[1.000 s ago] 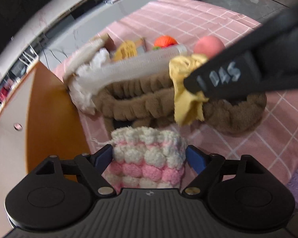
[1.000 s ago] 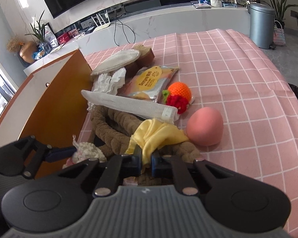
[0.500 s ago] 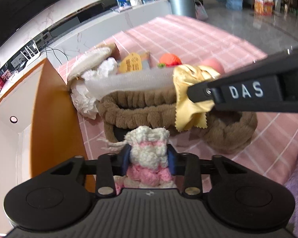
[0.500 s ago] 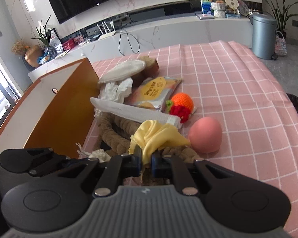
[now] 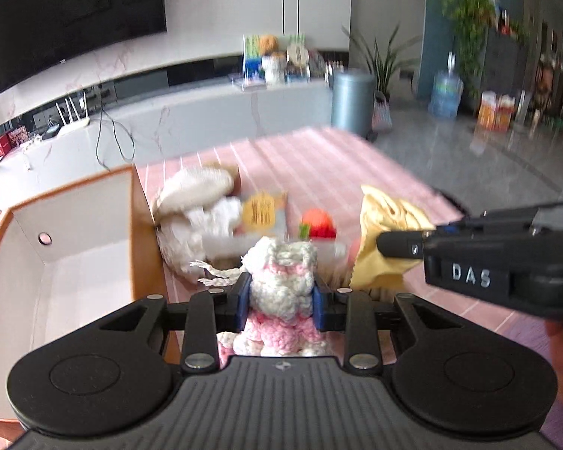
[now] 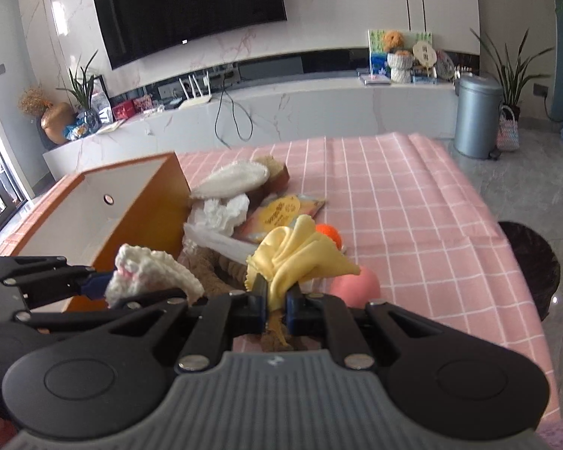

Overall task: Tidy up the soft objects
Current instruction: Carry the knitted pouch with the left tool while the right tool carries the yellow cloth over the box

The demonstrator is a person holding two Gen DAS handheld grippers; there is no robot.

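A white-and-pink knitted piece (image 5: 281, 277) is squeezed between the blue pads of my left gripper (image 5: 281, 290), lifted off the pink checked tablecloth (image 5: 311, 157). In the right wrist view the same knitted piece (image 6: 150, 270) hangs at the left, beside the open orange box (image 6: 94, 206). My right gripper (image 6: 276, 298) is shut on a crumpled yellow cloth (image 6: 300, 255), held above the pile. The left wrist view shows that yellow cloth (image 5: 386, 217) at the right, pinched by the right gripper (image 5: 388, 244).
The orange box (image 5: 75, 247) with a white inside stands left of the pile. On the cloth lie a white pad (image 6: 232, 180), tissue (image 6: 221, 212), a snack packet (image 6: 281, 212), an orange knitted ball (image 6: 330, 232), a pink ball (image 6: 356, 287) and a brown fuzzy band (image 6: 210, 273).
My left gripper closed on the knitted piece and lifted it off the table. The right gripper rose with the yellow cloth. Both views now look further over the room.
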